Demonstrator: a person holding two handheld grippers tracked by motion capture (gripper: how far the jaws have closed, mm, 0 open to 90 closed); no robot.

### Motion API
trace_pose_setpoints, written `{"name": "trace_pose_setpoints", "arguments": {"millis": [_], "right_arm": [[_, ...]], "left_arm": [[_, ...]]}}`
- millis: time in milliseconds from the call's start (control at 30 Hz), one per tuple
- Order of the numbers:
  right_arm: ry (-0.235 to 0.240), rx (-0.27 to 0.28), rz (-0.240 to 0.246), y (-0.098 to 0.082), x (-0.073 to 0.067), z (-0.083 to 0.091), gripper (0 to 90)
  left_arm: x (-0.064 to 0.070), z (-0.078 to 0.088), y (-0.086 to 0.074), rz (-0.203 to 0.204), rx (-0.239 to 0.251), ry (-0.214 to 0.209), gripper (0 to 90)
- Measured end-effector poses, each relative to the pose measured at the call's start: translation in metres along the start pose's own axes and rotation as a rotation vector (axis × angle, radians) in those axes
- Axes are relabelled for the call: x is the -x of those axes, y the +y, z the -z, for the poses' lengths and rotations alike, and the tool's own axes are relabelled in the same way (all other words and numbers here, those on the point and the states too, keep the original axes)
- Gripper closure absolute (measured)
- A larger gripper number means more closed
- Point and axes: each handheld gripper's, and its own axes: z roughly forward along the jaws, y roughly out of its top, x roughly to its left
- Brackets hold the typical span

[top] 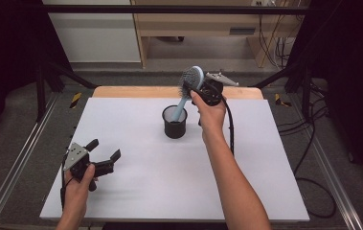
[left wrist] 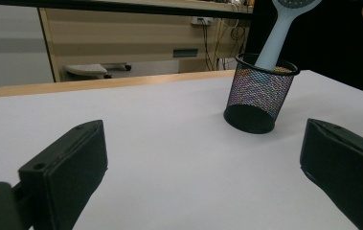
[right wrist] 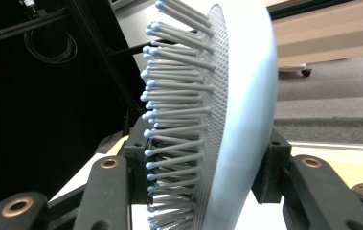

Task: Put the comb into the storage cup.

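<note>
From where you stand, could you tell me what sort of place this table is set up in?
Probably a lab or workshop recording bay, not a home: a white-topped table stands inside a black metal frame, loose black cables trail over grey carpet, and pale wooden cabinets line the back wall.

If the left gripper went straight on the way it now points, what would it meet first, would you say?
Probably the black mesh cup holding the light blue hairbrush. It stands slightly right of centre between the open left gripper jaws, so it might only clip it.
</note>
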Motion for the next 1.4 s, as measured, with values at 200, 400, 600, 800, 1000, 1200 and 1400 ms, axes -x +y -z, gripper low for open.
{"name": "trace_pose_setpoints", "arguments": {"millis": [200,400,600,800,1000,1200,1400], "right_arm": [[-0.004,-0.016,0.005,-0.005,0.0,-0.004,52.1],[-0.014,-0.025,-0.005,-0.013,0.003,-0.007,51.9],[-0.023,-0.041,-0.016,-0.022,0.007,-0.01,51.8],[-0.02,-0.042,-0.024,-0.027,0.006,-0.014,51.8],[-0.022,-0.037,-0.05,-0.031,0.008,-0.016,51.7],[-0.018,-0.042,-0.06,-0.035,0.009,-0.017,51.6],[-0.016,-0.048,-0.085,-0.039,0.009,-0.021,51.5]], "left_arm": [[0.001,0.0,0.0,-0.003,0.001,0.002,2.2],[0.0,0.0,0.0,-0.002,0.001,0.001,2.0],[0.0,0.0,0.0,0.003,0.002,0.005,2.0],[0.0,0.0,0.0,0.004,0.001,0.003,2.0],[0.0,0.0,0.0,0.003,0.001,0.001,2.0],[0.001,0.0,0.0,0.002,0.001,-0.003,2.0],[0.001,0.0,0.0,0.004,0.0,-0.006,2.0]]}}
